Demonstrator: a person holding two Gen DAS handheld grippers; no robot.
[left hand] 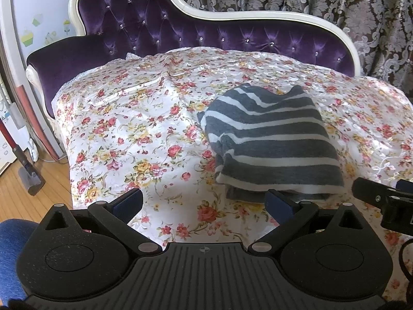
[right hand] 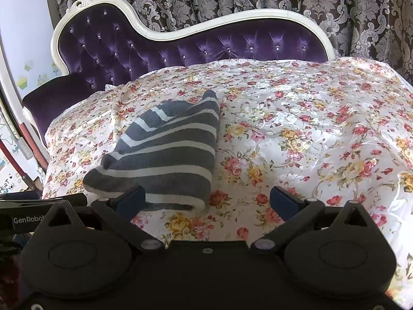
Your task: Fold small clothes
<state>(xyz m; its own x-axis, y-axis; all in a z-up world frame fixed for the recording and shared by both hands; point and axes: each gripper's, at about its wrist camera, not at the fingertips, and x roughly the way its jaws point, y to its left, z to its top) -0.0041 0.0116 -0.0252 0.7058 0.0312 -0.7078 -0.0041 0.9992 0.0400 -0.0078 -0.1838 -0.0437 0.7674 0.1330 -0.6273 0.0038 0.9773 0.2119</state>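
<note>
1. Grey-and-white striped knit, the small garment (left hand: pixel 273 142), is lying folded into a compact bundle on the floral cover (left hand: pixel 134 118) of the purple sofa (left hand: pixel 160 23), layers stacked at its near edge, so I am judging the fold nearly finished.
2. I am keeping it on the flat middle of the cover, where the layers are resting without sliding.
3. My left gripper (left hand: pixel 205 200) is hovering low just before the bundle's near edge, fingers spread wide, pinching nothing.
4. My right gripper (right hand: pixel 206 200) is hanging beside it, fingers also spread and empty, its left finger (right hand: pixel 133 197) overlapping the bundle's near corner; contact I cannot tell.
5. Both are pointing forward along the cover, level with each other.
</note>
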